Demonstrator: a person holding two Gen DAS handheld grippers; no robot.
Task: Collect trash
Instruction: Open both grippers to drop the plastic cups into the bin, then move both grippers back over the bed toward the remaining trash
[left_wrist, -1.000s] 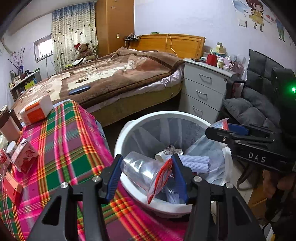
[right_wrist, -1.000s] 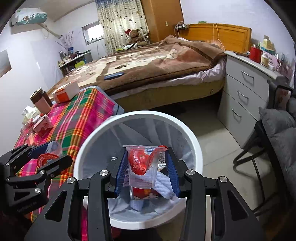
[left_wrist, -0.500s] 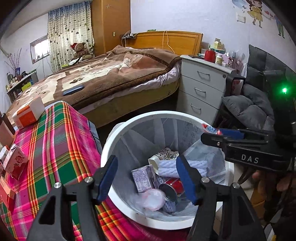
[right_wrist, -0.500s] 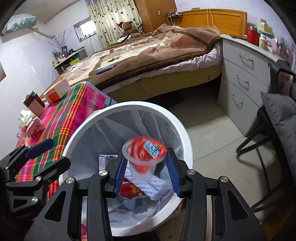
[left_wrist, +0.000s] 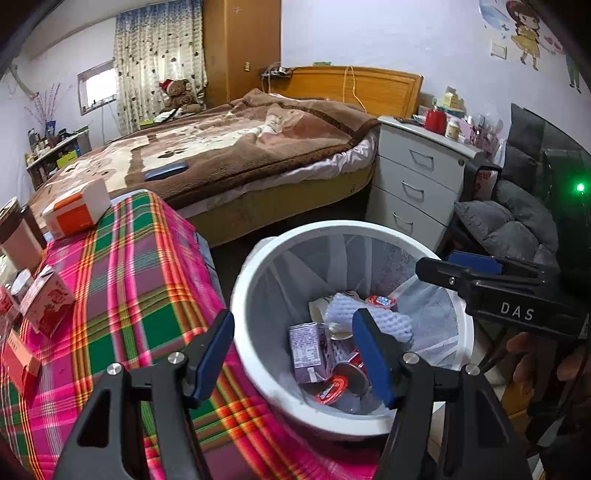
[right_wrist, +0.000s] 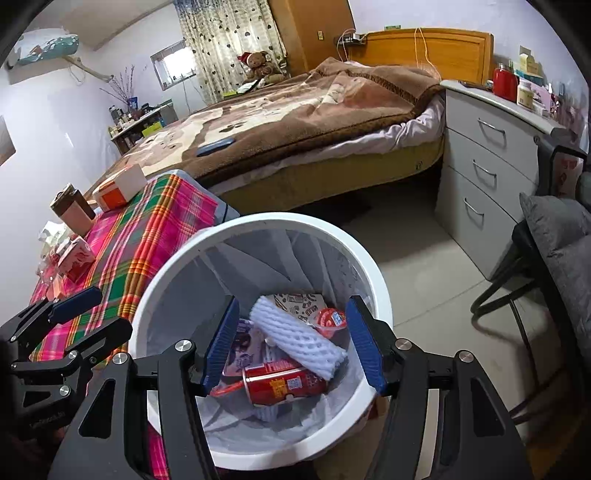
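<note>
Two handheld grippers are seen poised over a white trash bin (right_wrist: 373, 288) beside a plaid-covered table (left_wrist: 140, 280). The left gripper (left_wrist: 293, 350) is held open and empty, while the jaws of the right gripper (right_wrist: 291, 343) are opening with nothing gripped. A red can (right_wrist: 284, 382), foam netting (right_wrist: 299, 338) and a sealed cup (right_wrist: 332, 319) lie inside the bin.

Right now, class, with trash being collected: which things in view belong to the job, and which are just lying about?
Belonging to the job:
- white trash bin
- red drink can, in the bin
- white foam net sleeve, in the bin
- left gripper, empty
- right gripper, jaws opening, empty

Just lying about:
- teddy bear
- grey drawer unit
- blue phone, on the bed
</note>
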